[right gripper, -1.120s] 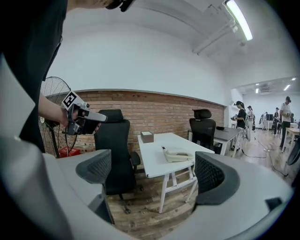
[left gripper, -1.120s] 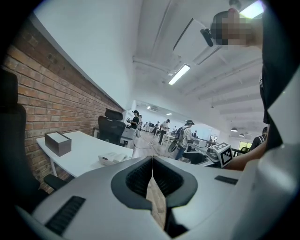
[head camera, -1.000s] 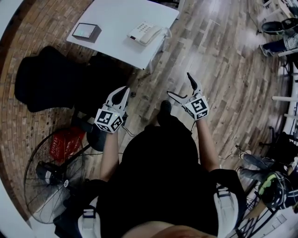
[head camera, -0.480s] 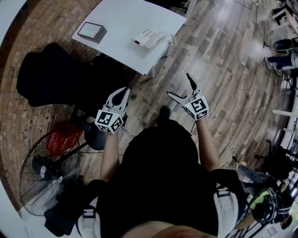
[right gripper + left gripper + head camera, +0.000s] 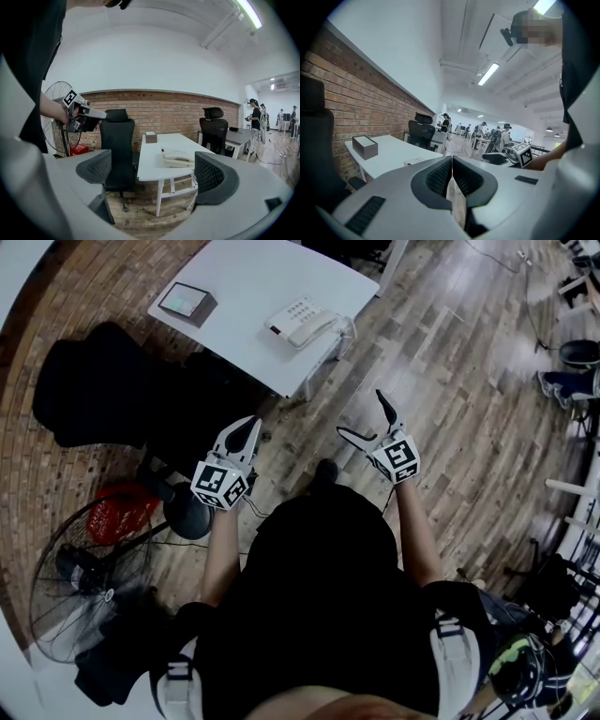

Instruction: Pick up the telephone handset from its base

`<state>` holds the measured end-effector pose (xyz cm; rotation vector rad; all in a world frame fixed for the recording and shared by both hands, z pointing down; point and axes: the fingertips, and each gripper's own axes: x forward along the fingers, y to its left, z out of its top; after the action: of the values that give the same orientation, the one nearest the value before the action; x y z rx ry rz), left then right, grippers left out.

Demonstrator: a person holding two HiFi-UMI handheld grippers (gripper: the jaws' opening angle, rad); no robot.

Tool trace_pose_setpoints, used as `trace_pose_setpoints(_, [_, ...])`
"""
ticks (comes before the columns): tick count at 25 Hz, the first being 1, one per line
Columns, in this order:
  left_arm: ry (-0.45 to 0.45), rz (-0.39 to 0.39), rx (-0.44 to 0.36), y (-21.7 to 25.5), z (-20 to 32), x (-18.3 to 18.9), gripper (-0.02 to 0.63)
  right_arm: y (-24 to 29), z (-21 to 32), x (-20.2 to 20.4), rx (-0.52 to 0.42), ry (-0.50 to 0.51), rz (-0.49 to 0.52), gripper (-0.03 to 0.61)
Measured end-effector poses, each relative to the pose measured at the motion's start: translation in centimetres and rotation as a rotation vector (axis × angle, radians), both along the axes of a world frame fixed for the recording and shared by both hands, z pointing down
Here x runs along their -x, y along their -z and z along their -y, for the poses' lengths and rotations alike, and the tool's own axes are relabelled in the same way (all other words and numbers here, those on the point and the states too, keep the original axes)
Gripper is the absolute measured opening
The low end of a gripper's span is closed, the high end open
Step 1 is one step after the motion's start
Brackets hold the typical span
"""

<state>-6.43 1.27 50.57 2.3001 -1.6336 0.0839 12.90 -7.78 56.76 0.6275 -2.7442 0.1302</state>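
The telephone handset (image 5: 316, 328) is lying on its base (image 5: 291, 312), and the phone is sitting near the edge of the white worktop (image 5: 253, 277), well apart from both grippers. The left gripper (image 5: 246, 426) is holding its jaws pressed together with nothing between them. The right gripper (image 5: 361, 413) is holding its jaws wide apart, empty, and is pointing toward the phone. The handset is looking like hard, smooth plastic, so it is probably light and stiff but a bit slippery. A cord is probably joining it to the base, so it may be tugging back when lifted. The best place to take hold is likely the thin middle part between the two fat ends, with the jaws closing across its narrow sides. A small dark box (image 5: 187, 303) is sitting on the same worktop, well apart from the phone, and I cannot tell what is in it. A red basket (image 5: 119, 519) is sitting on the floor, far from the phone, and what it is holding is too small to see.
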Motion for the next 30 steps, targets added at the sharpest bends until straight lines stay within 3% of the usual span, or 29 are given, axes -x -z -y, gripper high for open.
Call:
trace_pose_setpoints(7, [0.043, 0.003, 0.007, -0.1, 1.2, -1.0, 0.021, 0.5, 2.2, -0.1, -0.01, 0.052, 0.006, 0.537])
trace_pose_setpoints(14, [0.031, 0.037, 0.027, -0.5, 1.3, -2.9, 0.021, 0.0, 3.0, -1.1, 0.017, 0.055, 0.028, 0.537])
trace_pose_setpoints(30, [0.025, 0.04, -0.001, 0.1, 2.5, -1.2, 0.021, 0.3, 3.8, 0.4, -0.015, 0.066, -0.008, 0.534])
